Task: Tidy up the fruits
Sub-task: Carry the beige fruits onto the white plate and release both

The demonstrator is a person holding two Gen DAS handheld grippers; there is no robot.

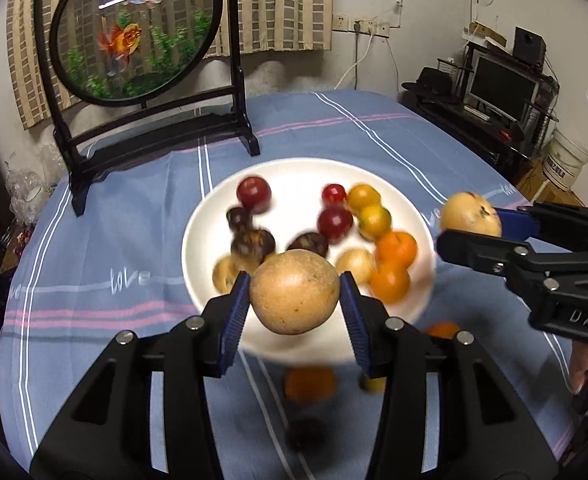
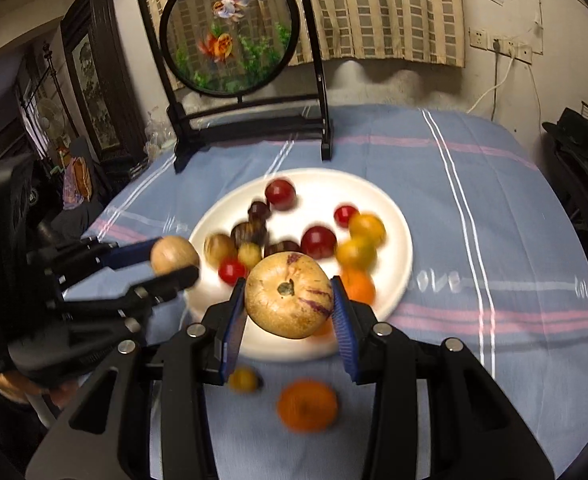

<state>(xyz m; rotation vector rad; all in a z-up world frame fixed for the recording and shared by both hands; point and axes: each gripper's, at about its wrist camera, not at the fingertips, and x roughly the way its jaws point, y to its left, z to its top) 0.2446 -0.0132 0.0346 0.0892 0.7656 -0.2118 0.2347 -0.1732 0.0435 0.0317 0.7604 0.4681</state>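
Observation:
A white plate (image 1: 317, 168) (image 2: 397, 240) on the blue striped cloth holds several red, dark, yellow and orange fruits. My left gripper (image 1: 295, 294) is shut on a tan round fruit (image 1: 295, 290) and holds it above the plate's near rim. It also shows in the right wrist view (image 2: 176, 262) at the left with that fruit (image 2: 174, 254). My right gripper (image 2: 290, 300) is shut on a tan fruit with purple streaks (image 2: 290, 294), above the plate's near edge. It shows in the left wrist view (image 1: 469, 222) at the right of the plate with its fruit (image 1: 469, 214).
An orange fruit (image 2: 307, 404) (image 1: 309, 384), a small yellow one (image 2: 244, 379) (image 1: 373, 383) and a dark one (image 1: 305, 434) lie on the cloth in front of the plate. A round goldfish screen on a black stand (image 1: 134, 32) (image 2: 230, 36) stands behind the plate.

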